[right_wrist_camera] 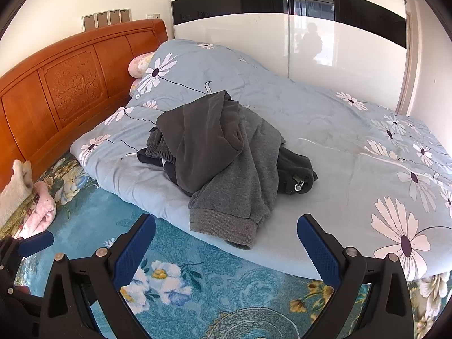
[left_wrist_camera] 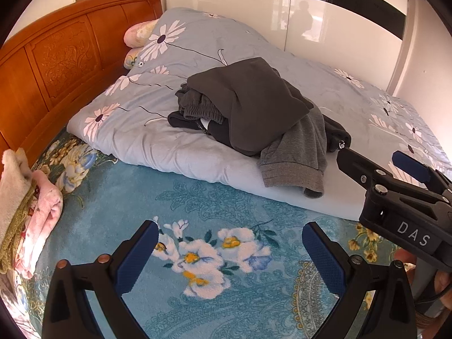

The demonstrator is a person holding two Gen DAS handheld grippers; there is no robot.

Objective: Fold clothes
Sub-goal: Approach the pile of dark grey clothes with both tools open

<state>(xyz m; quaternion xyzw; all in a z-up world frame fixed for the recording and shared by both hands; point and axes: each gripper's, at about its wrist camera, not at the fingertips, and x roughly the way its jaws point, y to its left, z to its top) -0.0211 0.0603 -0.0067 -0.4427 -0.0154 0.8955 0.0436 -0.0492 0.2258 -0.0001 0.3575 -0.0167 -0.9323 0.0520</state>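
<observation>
A heap of dark grey clothes (left_wrist_camera: 254, 107) lies on the light blue daisy quilt (left_wrist_camera: 175, 141); a lighter grey garment with a ribbed hem (left_wrist_camera: 293, 169) hangs toward the quilt's front edge. The heap also shows in the right wrist view (right_wrist_camera: 223, 152), with the ribbed hem (right_wrist_camera: 223, 226) nearest. My left gripper (left_wrist_camera: 228, 248) is open and empty above the blue floral bedspread (left_wrist_camera: 197, 212). My right gripper (right_wrist_camera: 226, 243) is open and empty, just short of the hem. It shows at the right of the left wrist view (left_wrist_camera: 370, 158).
An orange wooden headboard (left_wrist_camera: 62, 56) runs along the left. Folded pink and cream cloths (left_wrist_camera: 28, 212) lie at the left bed edge. Pillows (left_wrist_camera: 138, 34) sit behind the quilt. A white glossy wardrobe (left_wrist_camera: 282, 14) stands behind the bed.
</observation>
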